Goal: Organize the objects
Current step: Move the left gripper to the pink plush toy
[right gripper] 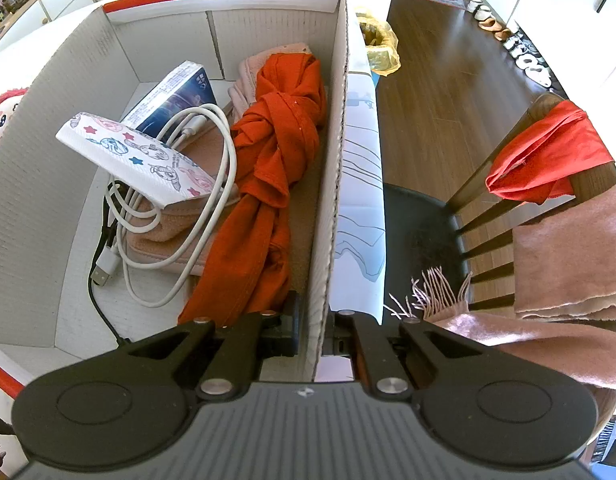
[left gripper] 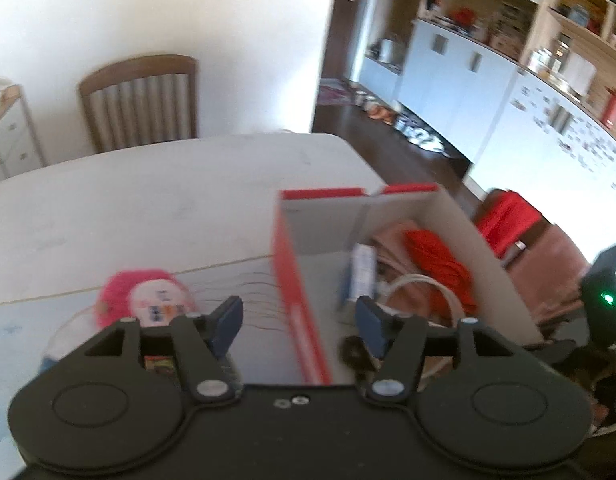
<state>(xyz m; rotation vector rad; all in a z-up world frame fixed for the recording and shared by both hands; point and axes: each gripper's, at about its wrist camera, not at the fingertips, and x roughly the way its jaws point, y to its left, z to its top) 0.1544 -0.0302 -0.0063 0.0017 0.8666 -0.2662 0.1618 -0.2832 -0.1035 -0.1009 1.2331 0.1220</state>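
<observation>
Now red-edged white box (right gripper: 332,184), right gripper (right gripper: 310,332) clamped on wall, left gripper (left gripper: 297,320) open, empty

Beyond your table's far edge stands a slatted wooden chair (left gripper: 141,100). At its right edge, another chair (right gripper: 504,216) carries a red cloth (right gripper: 548,156) and a pink fringed scarf (right gripper: 564,256); white cabinets (left gripper: 460,80) line the wall.

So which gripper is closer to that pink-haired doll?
Left. The left gripper hangs open just above the doll, outside the box. The right gripper is clamped on the box's far wall.
</observation>
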